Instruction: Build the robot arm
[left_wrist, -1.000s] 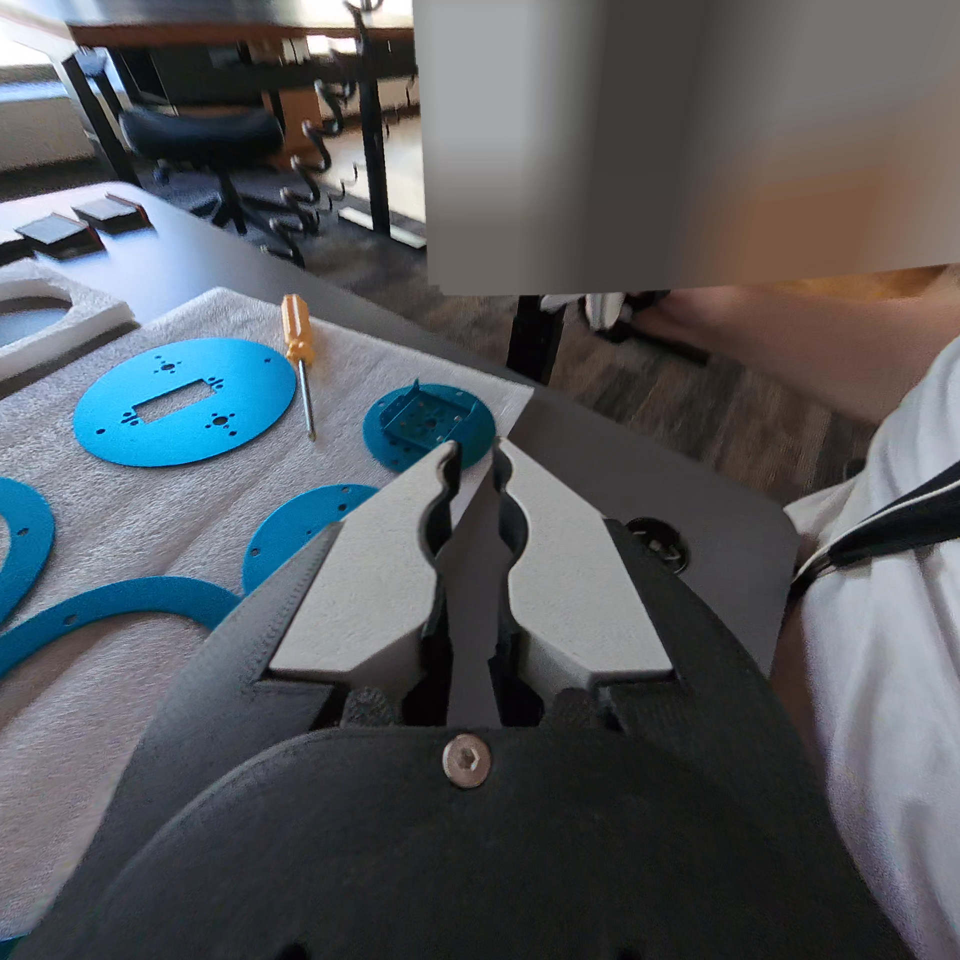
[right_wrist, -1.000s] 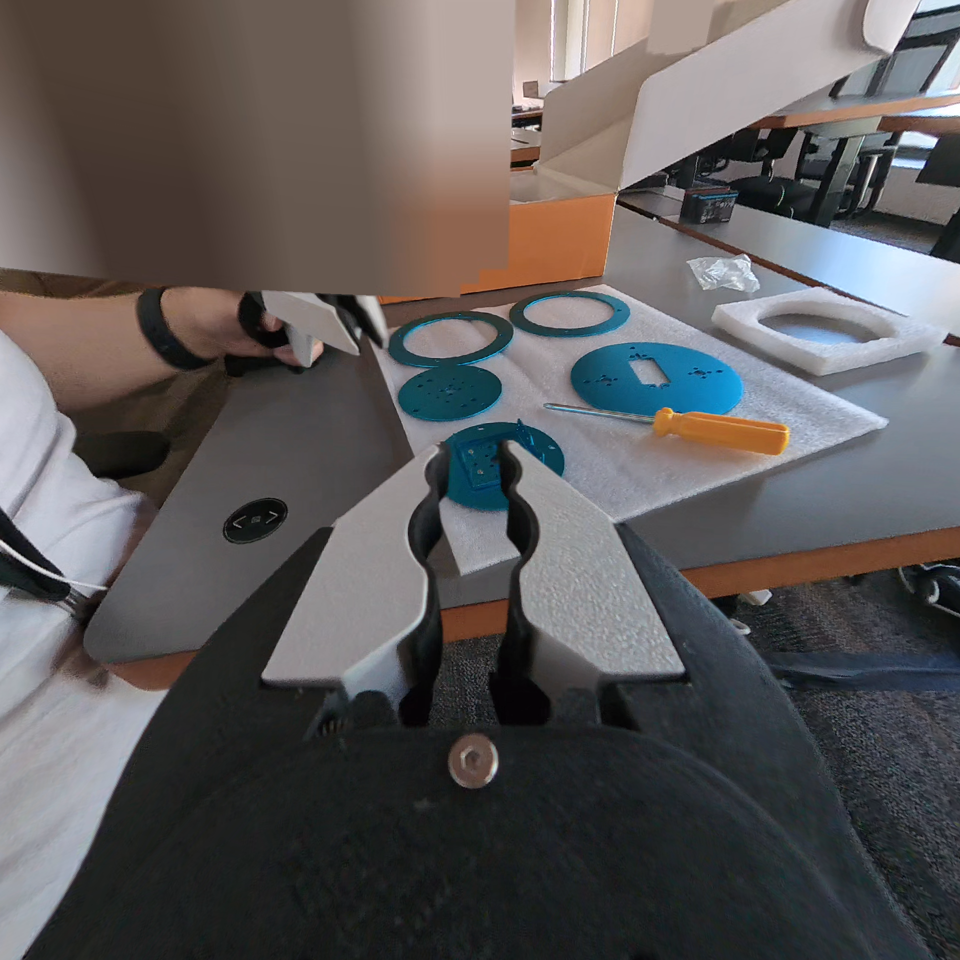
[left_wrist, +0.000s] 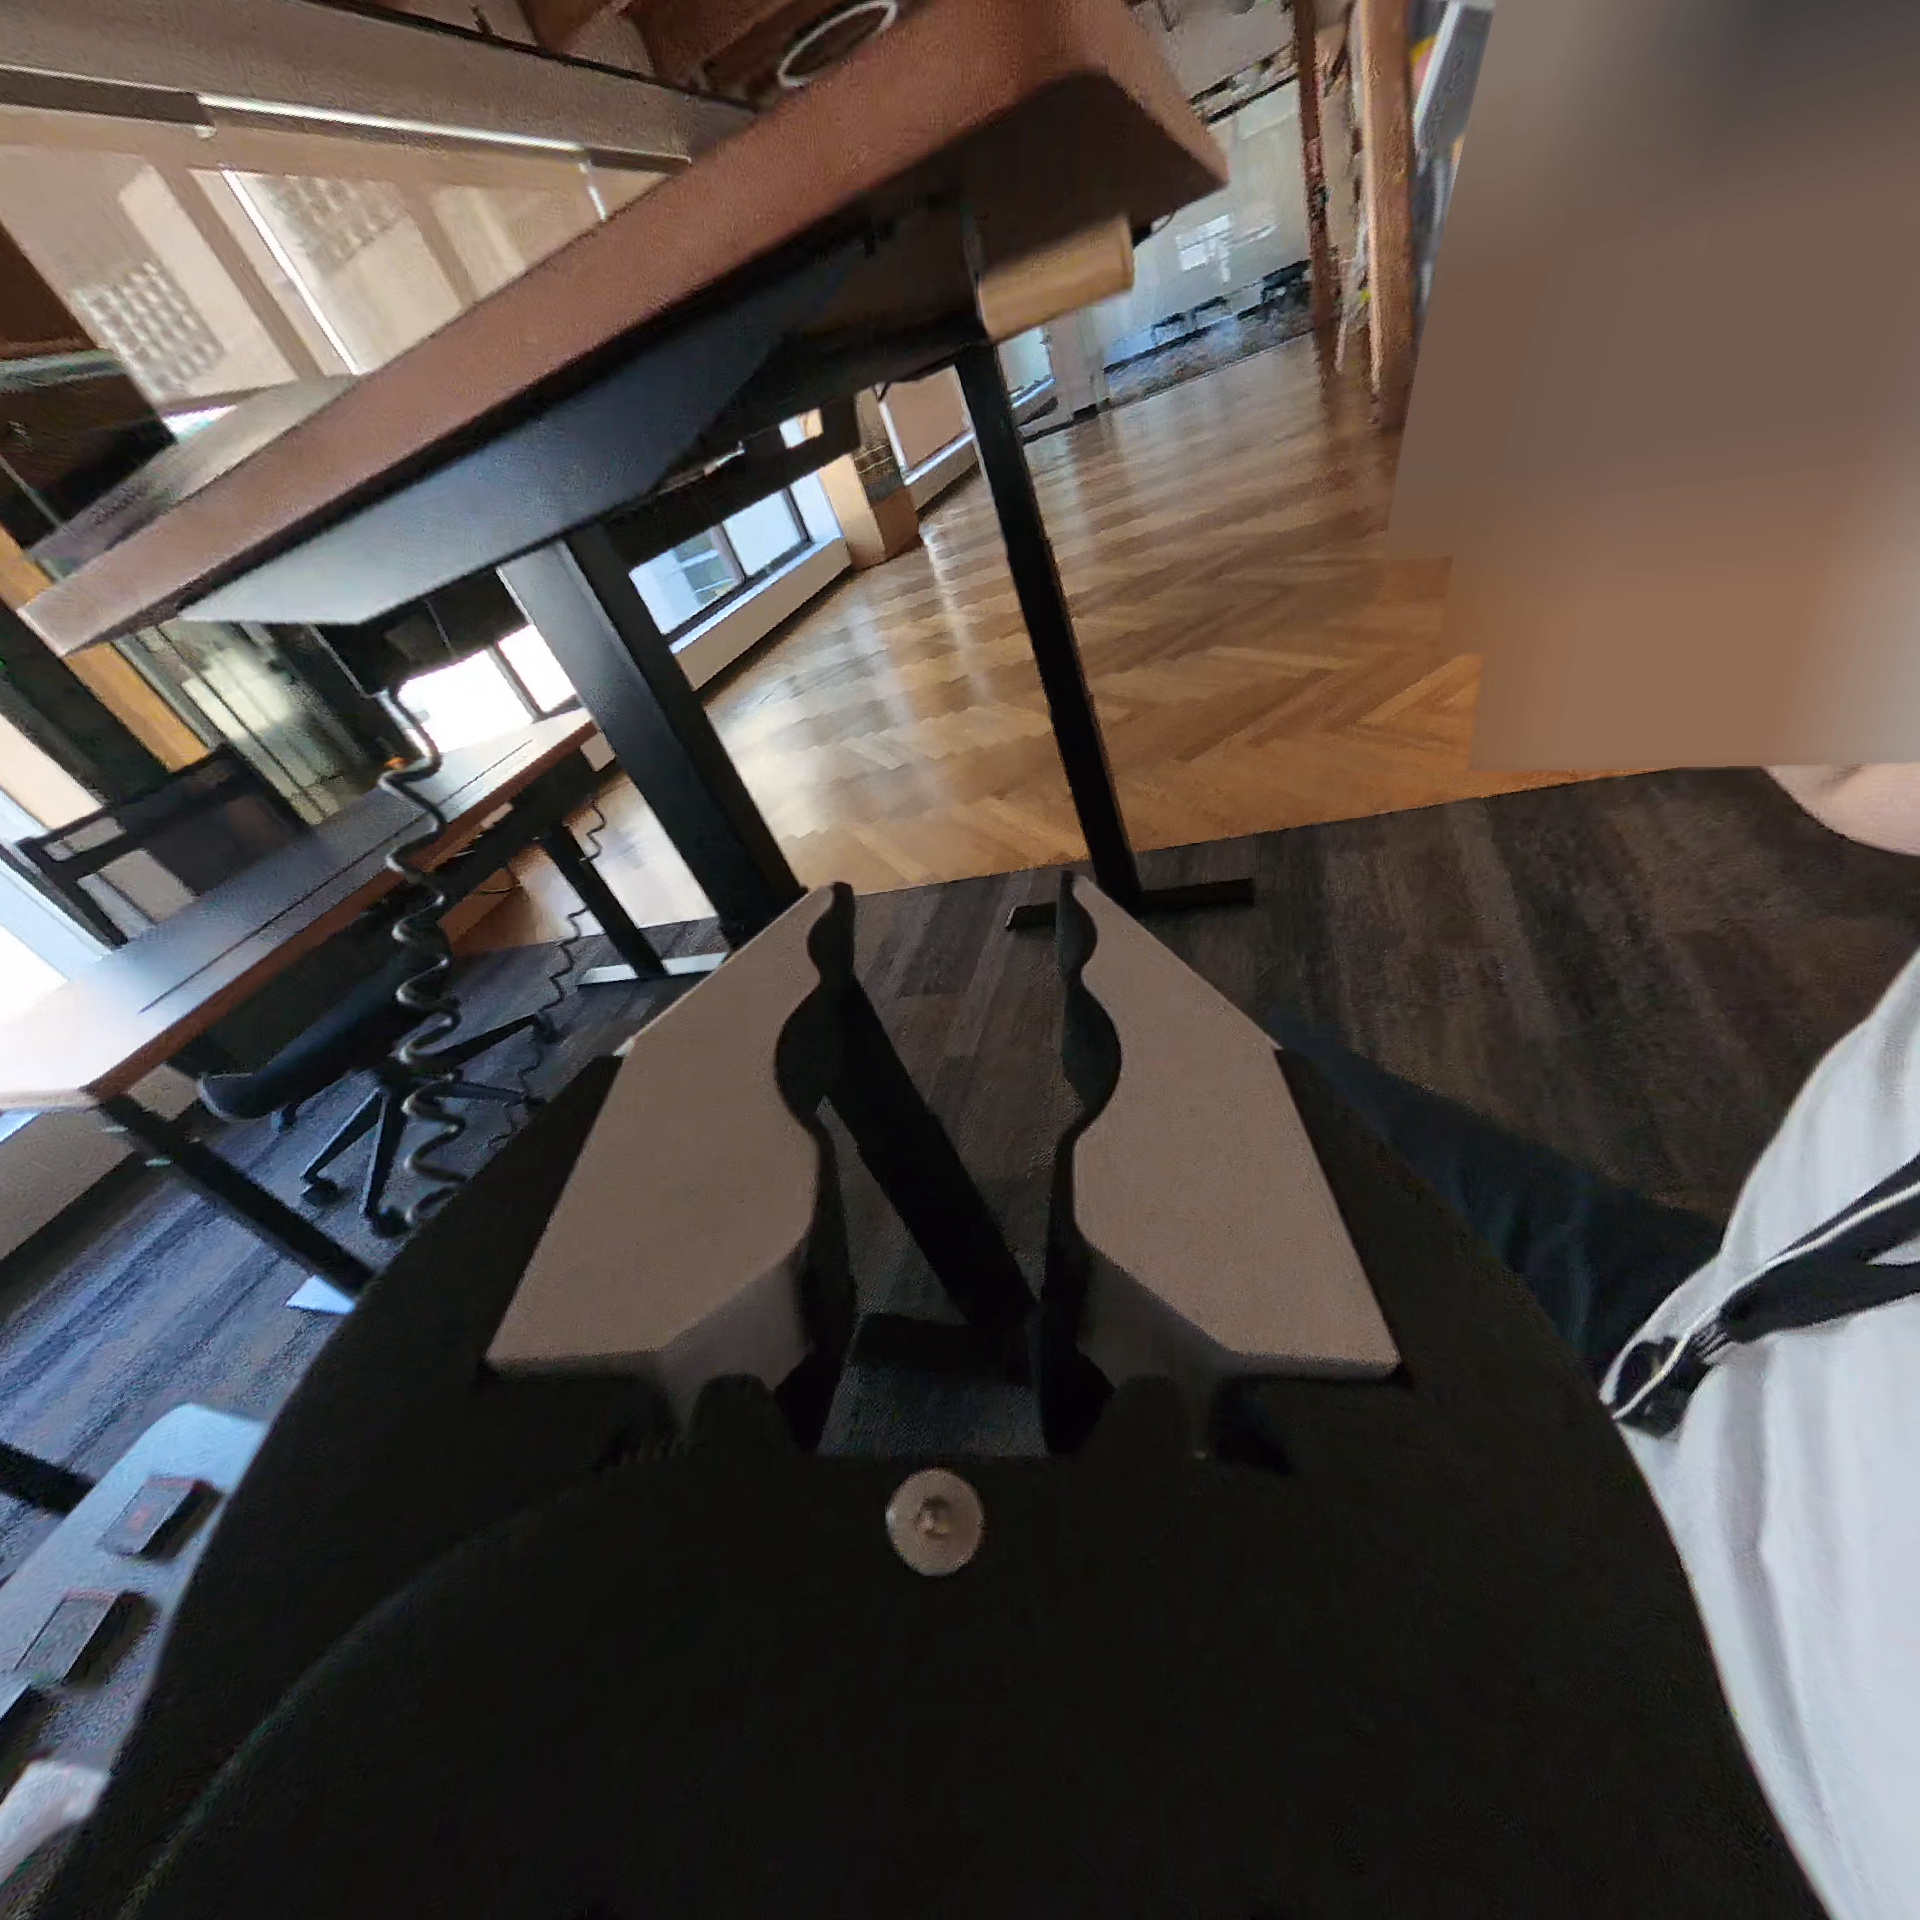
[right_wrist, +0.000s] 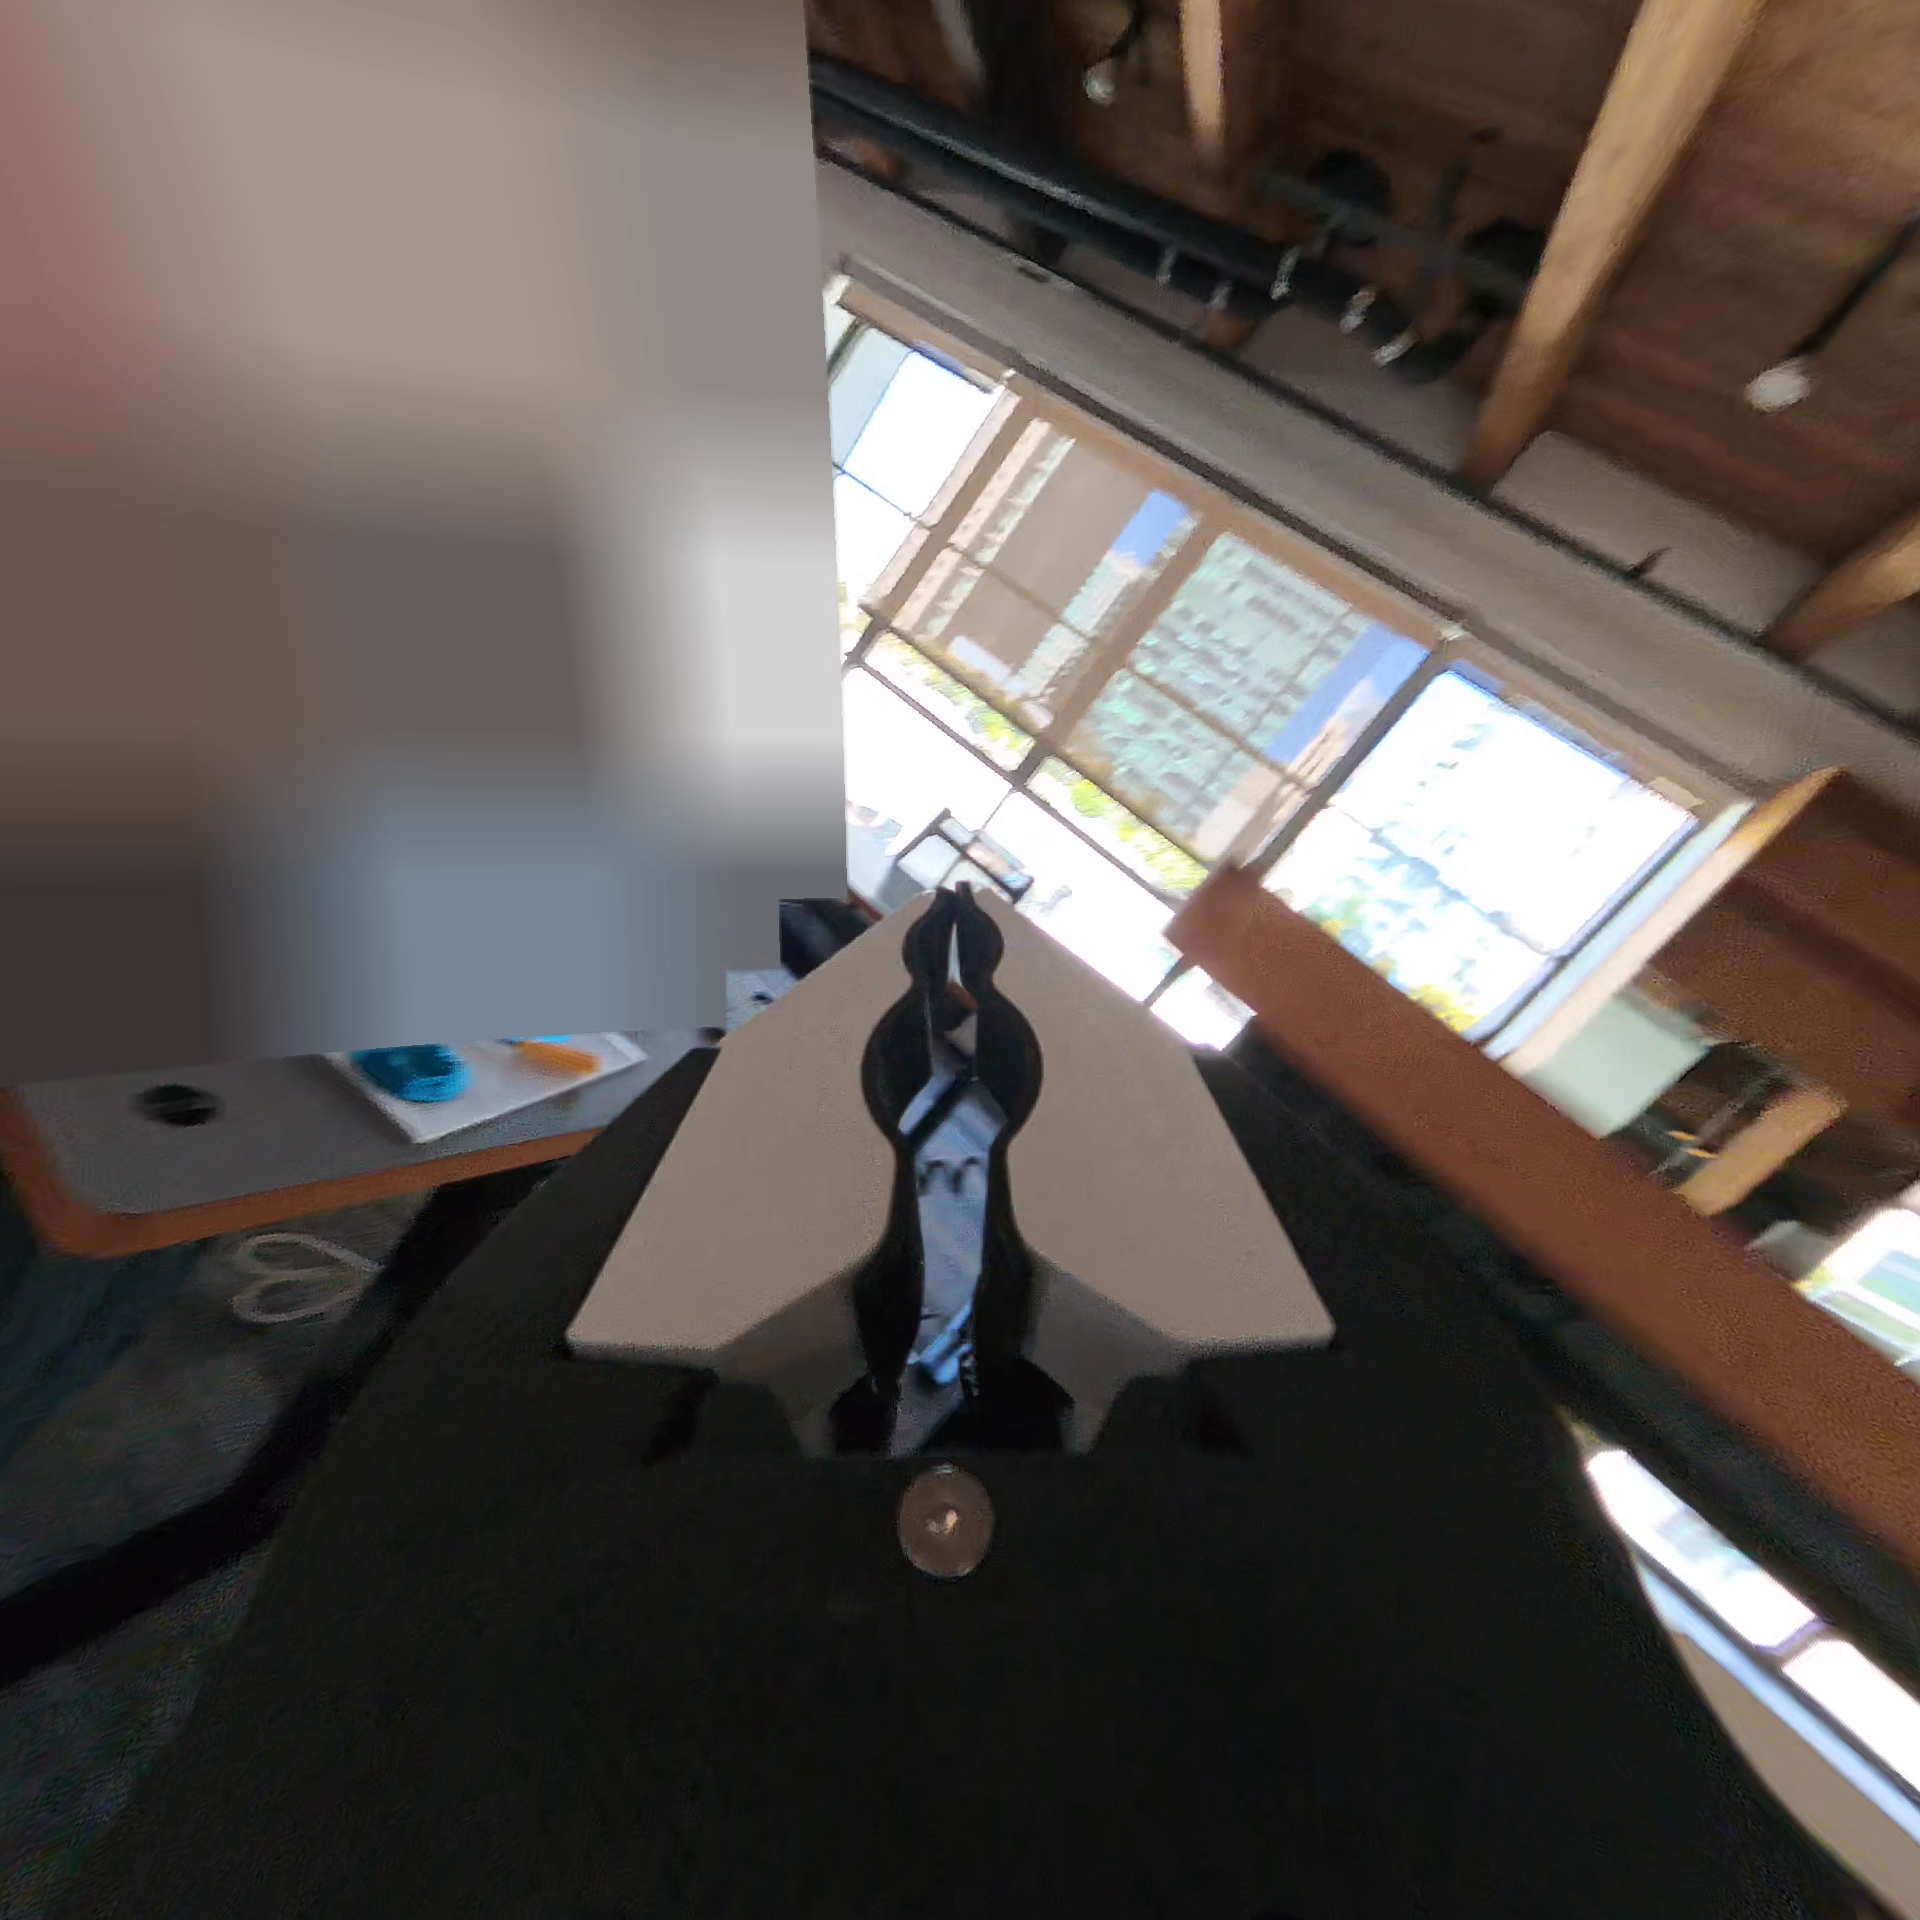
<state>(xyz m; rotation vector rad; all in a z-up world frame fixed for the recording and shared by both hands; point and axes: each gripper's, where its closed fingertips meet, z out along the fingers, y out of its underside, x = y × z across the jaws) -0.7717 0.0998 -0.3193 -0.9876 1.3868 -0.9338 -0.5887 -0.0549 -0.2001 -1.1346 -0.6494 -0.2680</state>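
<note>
My left gripper (left_wrist: 951, 899) is open and empty. It is raised off the table and points across the room at the carpet and a black desk leg (left_wrist: 1049, 623). My right gripper (right_wrist: 956, 899) is shut, with nothing visible at its tips, and is tilted up towards the windows (right_wrist: 1247, 727) and ceiling. Low on the left of the right wrist view, the grey table (right_wrist: 260, 1153) carries a white foam sheet (right_wrist: 499, 1101). A blue disc part (right_wrist: 405, 1072) and an orange-handled screwdriver (right_wrist: 559, 1056) lie on the sheet. Both grippers are well away from these.
A raised wooden desk (left_wrist: 623, 312) and a black office chair (left_wrist: 343, 1049) stand ahead of the left gripper. A person's white shirt (left_wrist: 1787, 1507) is close on its right. An orange-edged desk edge (right_wrist: 1558, 1195) runs to the right of the right gripper.
Both grippers have swung up and away from the table. The blue parts no longer lie in front of them. The left gripper has opened wide and the right has closed.
</note>
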